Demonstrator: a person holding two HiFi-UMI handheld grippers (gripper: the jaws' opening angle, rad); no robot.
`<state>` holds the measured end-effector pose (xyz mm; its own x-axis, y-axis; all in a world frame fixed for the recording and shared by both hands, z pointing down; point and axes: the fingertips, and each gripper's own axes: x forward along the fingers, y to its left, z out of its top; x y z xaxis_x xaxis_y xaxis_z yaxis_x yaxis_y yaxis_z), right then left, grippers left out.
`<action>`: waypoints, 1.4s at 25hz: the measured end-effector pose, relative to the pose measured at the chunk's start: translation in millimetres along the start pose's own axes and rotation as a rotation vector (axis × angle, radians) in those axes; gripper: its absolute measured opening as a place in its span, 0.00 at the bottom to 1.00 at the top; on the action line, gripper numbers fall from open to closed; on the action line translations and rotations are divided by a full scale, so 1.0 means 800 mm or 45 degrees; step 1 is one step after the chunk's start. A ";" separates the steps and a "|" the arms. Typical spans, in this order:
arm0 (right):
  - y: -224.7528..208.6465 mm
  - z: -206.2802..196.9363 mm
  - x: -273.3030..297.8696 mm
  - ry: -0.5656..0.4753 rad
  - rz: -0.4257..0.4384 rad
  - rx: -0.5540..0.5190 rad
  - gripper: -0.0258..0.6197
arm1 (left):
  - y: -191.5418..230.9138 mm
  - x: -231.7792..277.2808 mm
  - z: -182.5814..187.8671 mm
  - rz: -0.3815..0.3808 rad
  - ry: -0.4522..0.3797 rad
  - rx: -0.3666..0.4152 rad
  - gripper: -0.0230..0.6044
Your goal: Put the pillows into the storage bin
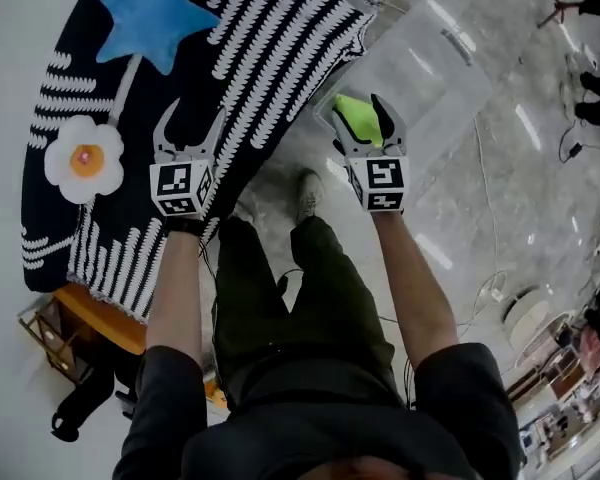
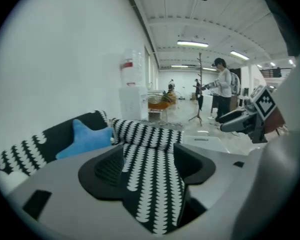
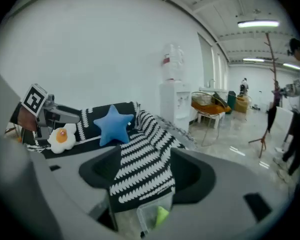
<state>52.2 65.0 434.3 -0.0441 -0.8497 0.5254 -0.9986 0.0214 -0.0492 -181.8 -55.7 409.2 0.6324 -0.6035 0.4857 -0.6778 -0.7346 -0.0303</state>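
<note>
**Choosing the nearer hand for the sofa [image 1: 270, 58]**

We hold the left tool [image 1: 192, 120] and right tool [image 1: 360, 118] with jaws apart, nothing between them. The egg pillow [image 1: 83, 158] lies just left of the left tool, with the star pillow [image 1: 150, 13] beyond. The storage bin [image 1: 430, 68] sits just beyond the right tool.

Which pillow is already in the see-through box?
The bright green pillow sits in the clear plastic bin; the blue star pillow and white fried-egg pillow lie on the black-and-white sofa.

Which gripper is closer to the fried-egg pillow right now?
Left. The left gripper hangs beside the fried-egg pillow; the right gripper is far across, over the clear bin.
</note>
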 end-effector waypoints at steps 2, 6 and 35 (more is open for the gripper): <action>0.044 0.034 0.032 -0.019 0.076 -0.080 0.52 | 0.065 -0.039 -0.008 0.130 -0.041 -0.058 0.55; 0.151 0.091 0.082 -0.055 0.259 -0.213 0.52 | 0.163 -0.133 -0.048 0.377 -0.071 -0.197 0.55; 0.910 0.127 0.296 0.036 1.053 -0.770 0.52 | 0.512 -0.542 -0.357 1.059 -0.024 -0.715 0.55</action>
<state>-682.1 -174.4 436.6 -0.7188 -0.4355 0.5419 -0.5029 0.8639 0.0271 -840.6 -6.5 435.6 -0.1202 -0.8668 0.4840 -0.9828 0.1727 0.0653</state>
